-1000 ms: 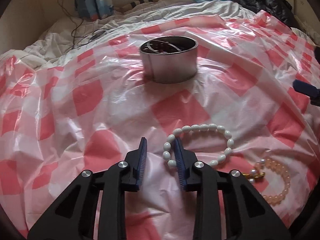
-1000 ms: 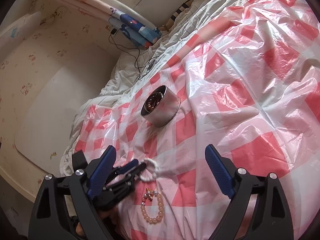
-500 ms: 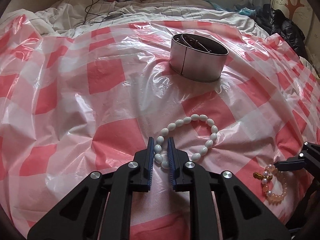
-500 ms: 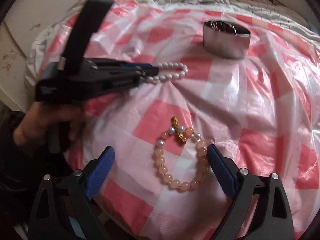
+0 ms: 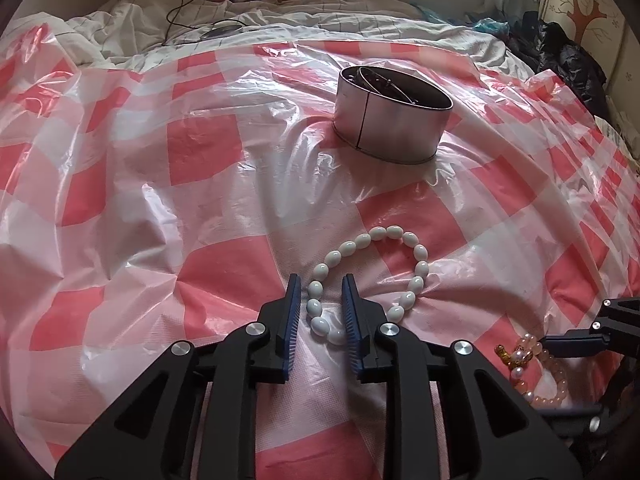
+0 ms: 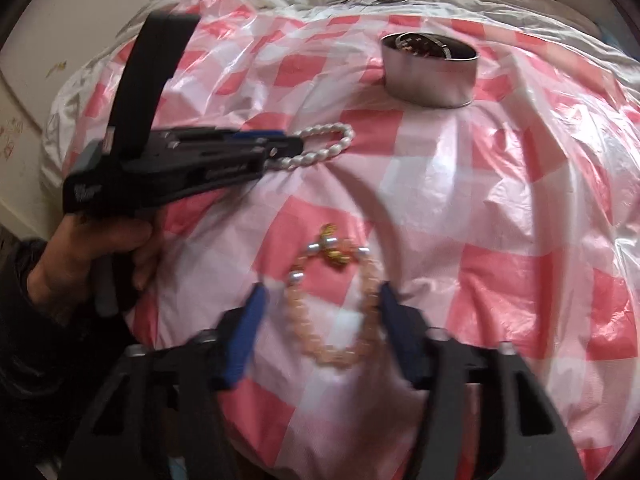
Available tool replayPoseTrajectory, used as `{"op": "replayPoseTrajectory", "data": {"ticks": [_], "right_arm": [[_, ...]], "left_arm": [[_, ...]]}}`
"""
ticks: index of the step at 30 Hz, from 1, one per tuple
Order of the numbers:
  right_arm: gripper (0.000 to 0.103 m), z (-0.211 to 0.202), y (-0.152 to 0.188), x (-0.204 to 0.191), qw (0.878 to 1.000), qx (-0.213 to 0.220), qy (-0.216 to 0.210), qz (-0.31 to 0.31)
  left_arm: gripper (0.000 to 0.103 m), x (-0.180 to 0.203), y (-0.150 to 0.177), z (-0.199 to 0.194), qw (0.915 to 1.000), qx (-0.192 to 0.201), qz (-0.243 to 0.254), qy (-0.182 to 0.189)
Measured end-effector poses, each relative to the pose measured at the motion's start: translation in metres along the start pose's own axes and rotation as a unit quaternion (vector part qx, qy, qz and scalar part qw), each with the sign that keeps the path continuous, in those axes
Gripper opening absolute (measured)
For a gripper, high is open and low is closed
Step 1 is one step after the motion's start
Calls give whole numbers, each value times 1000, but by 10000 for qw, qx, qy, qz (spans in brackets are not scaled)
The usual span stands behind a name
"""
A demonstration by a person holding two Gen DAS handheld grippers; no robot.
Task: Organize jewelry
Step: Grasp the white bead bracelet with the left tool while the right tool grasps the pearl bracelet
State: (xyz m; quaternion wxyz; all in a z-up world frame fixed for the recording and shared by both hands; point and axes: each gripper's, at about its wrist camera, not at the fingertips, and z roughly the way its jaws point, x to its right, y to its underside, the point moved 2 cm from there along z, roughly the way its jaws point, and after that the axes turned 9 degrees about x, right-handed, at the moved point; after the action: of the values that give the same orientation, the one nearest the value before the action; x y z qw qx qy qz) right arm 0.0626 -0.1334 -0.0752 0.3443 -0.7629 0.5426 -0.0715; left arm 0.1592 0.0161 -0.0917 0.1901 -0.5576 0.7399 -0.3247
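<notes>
A white bead bracelet (image 5: 421, 268) lies flat on the red-and-white checked plastic sheet. My left gripper (image 5: 321, 280) straddles its near arc. The jaws are opening, and a small gap shows between each blue pad and the beads. To the right lies a peach bead bracelet (image 6: 332, 354) with a gold charm, seen blurred. My right gripper (image 6: 322, 288) is closing around it, its jaws still on either side of the loop. A round metal tin (image 5: 392, 120) holding metal bangles stands further back.
The plastic sheet (image 5: 208, 160) covers a soft bed with crumpled white bedding (image 5: 280, 20) and cables behind. Dark clothing (image 5: 568, 56) is piled at the far right. A person's hand (image 6: 104, 240) grips the left gripper (image 6: 298, 144) handle.
The right gripper swung in over the peach bracelet and its jaws narrowed around it. The left gripper's jaws pinched close to the white beads, then widened again.
</notes>
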Motion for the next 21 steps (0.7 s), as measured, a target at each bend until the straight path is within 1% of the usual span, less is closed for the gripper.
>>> {"op": "replayPoseTrajectory", "data": {"ticks": [1,3,5,6,7,9,11,13,14,15,17,19,20,21], "right_arm": [[17,-1,-3,8,9997,89,-78,234],[16,-4,-8,25,9960,304,-342,771],[16,-8,-11,37,9902,471,-637,1153],[13,-10,-12,41,9868,543,-787,1305],[11,-14,-13,46,9833,616,-910,1449],[11,-20,-13,55,9759,759,-1153,1692],[11,-21,-14,59,9719,794,-1277,1813],[12,-13,-15,60,9729,615,-1247,1849],[22,-7,-16,59,9747,491,-1184,1833],[34,-4,-17,59,9772,398,-1089,1777],[34,7,-18,46,9876,185,-740,1374],[34,12,-16,28,9965,135,-263,781],[30,12,-16,21,9984,161,-77,542],[19,13,-17,15,9992,183,40,365]], "left_arm": [[22,1,0,0,10000,4,24,-17],[22,3,0,1,10000,8,68,-50],[23,4,0,1,9999,13,86,-63],[23,4,0,1,9999,14,83,-60],[23,4,0,1,10000,14,80,-58],[23,4,0,1,9999,13,85,-62],[23,4,0,1,9999,15,84,-62],[23,4,0,1,9999,16,81,-58],[23,4,0,1,10000,19,80,-55],[23,4,0,1,9999,16,87,-60],[24,4,0,1,9999,16,99,-64],[25,5,0,1,9999,12,121,-69],[25,6,0,2,9999,12,134,-75],[25,6,0,1,9999,13,141,-79]]}}
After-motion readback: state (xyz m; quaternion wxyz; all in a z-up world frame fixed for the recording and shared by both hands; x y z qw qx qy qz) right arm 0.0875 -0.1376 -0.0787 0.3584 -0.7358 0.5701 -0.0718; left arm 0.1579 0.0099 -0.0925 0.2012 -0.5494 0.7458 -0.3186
